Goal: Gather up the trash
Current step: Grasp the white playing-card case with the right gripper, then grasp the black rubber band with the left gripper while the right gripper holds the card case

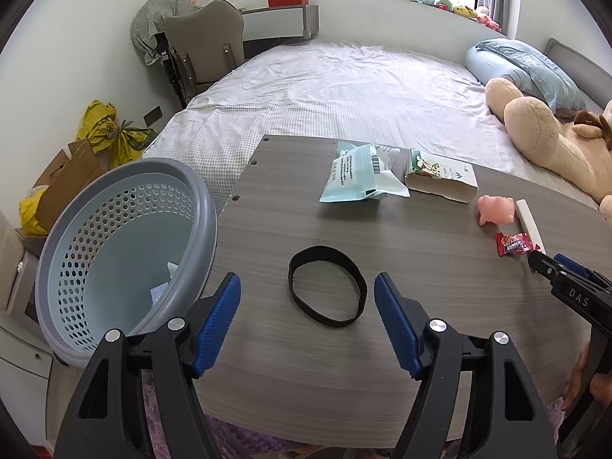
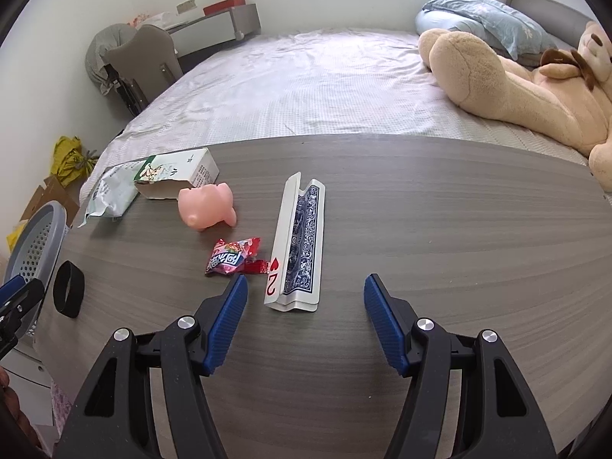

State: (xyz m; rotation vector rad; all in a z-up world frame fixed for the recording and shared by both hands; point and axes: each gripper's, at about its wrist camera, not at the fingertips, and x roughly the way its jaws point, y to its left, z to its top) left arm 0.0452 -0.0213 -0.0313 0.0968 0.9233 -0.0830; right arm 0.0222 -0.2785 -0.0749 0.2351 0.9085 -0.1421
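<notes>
A grey perforated waste basket (image 1: 114, 252) stands at the table's left edge with some scraps inside; it also shows in the right wrist view (image 2: 36, 244). On the wood table (image 1: 382, 344) lie a teal plastic bag (image 1: 359, 176), an open carton (image 1: 440, 179) and a red candy wrapper (image 1: 514, 244). The wrapper (image 2: 233, 258) lies just ahead of my right gripper's left finger. My left gripper (image 1: 308, 287) is open and empty, just before a black band (image 1: 327, 290). My right gripper (image 2: 306, 287) is open and empty over a card deck (image 2: 300, 244).
A pink pig toy (image 2: 208, 206) sits between carton (image 2: 176, 176) and deck. Behind the table is a bed (image 1: 344, 88) with a big teddy bear (image 2: 516, 80) and pillows. A chair (image 1: 206, 46), cardboard and yellow bags (image 1: 111, 130) stand at the left.
</notes>
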